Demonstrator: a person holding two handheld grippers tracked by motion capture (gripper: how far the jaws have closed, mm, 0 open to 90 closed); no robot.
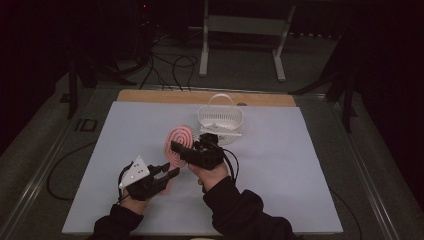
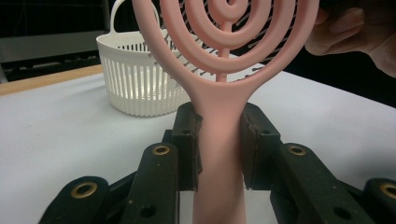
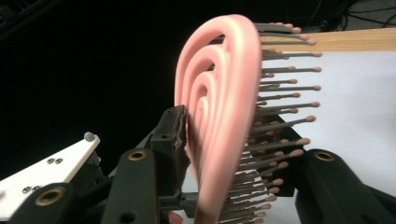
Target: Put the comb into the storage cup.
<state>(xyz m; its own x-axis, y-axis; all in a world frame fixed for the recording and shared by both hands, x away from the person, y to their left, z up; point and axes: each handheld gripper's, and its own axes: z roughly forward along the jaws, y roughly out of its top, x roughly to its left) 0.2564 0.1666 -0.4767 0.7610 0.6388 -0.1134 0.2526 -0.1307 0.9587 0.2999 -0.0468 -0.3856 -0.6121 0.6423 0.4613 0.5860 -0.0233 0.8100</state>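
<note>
Left gripper (image 1: pixel 167 172) clamps pink hairbrush (image 1: pixel 179 140) handle; right gripper (image 1: pixel 180 148) pinches head.

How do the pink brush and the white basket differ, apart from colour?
The pink hairbrush is held up off the table between the left gripper and the right gripper, while the white basket stands on the table untouched. The hairbrush has an open, ringed flat head with bristles and a straight handle; the basket is a slotted tub with an arched handle. Both look like plastic.
</note>
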